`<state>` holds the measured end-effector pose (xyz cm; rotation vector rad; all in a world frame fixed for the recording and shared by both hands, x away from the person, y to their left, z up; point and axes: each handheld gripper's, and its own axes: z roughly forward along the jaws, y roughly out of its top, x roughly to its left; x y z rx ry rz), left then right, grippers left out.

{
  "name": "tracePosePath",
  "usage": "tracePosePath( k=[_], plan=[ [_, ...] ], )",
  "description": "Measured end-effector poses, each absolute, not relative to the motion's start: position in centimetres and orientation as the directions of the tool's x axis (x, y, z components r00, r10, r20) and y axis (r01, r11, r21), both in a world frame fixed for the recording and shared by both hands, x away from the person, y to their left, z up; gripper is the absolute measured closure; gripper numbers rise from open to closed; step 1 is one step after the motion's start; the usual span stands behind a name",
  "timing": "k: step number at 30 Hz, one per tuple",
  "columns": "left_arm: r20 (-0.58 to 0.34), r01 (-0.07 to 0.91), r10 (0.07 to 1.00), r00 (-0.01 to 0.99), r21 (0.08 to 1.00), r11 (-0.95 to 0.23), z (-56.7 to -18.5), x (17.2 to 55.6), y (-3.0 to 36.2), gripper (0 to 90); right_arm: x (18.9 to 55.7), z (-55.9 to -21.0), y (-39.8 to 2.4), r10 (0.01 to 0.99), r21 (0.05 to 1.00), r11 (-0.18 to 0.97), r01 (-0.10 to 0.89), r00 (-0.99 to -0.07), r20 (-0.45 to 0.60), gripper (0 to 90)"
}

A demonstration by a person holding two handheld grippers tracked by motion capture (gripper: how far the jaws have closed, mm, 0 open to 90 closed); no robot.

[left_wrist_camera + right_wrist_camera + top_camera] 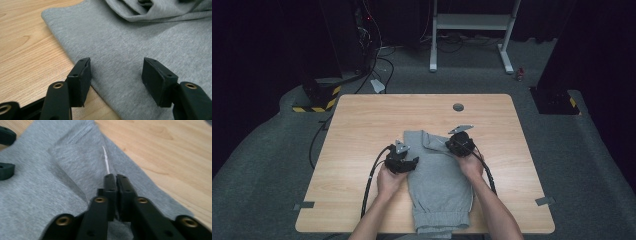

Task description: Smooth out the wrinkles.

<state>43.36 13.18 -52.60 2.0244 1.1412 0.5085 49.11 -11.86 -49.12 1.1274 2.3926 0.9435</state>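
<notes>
A grey knit garment (439, 180) lies flat on the wooden table (362, 120), reaching from the middle to the near edge. Its far end is folded over into a flap (155, 12). My left gripper (411, 162) is at the garment's left edge; its jaws stand open just above the cloth (125, 37), with nothing between the gripper's fingertips (116, 62). My right gripper (451, 144) is at the far right part, and its jaws (113, 176) are shut on a pinched ridge of the grey cloth (37, 195), with a thin white line (106, 162) running out from the tips.
A round cable hole (458, 107) sits in the table's far middle. Bare wood surrounds the garment on the left, right and far sides. Beyond the table are a white stand (472, 22), floor cables (377, 65) and a yellow-and-black striped base (319, 100).
</notes>
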Motion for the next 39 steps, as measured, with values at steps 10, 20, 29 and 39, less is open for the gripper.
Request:
tracePosePath(
  k=[10, 20, 29, 39],
  plan=[
    [-0.016, 0.555, 0.851, 0.524, 0.765, -0.328, -52.6, 43.3, 13.2, 40.2, 48.7, -47.8, -13.4, 0.798, 0.736, 0.421, 0.53, -0.603, -0.022, 90.0],
    [-0.017, 0.555, 0.852, 0.524, 0.765, -0.326, -52.6, 43.4, 13.2, 40.2, 49.3, -47.3, -17.2, 0.903, 0.754, 0.304, 0.582, -0.428, -0.034, 90.0],
    [-0.016, 0.556, 0.853, 0.522, 0.765, -0.326, -52.6, 43.4, 13.2, 39.7, 47.4, -48.8, -17.4, 0.87, 0.736, 0.302, 0.606, -0.491, 0.048, 67.1],
    [-0.015, 0.557, 0.854, 0.52, 0.764, -0.326, -52.6, 43.3, 13.2, 39.2, 45.8, -51.0, -17.4, 0.845, 0.68, 0.352, 0.643, -0.531, 0.064, 83.7]
  ],
)
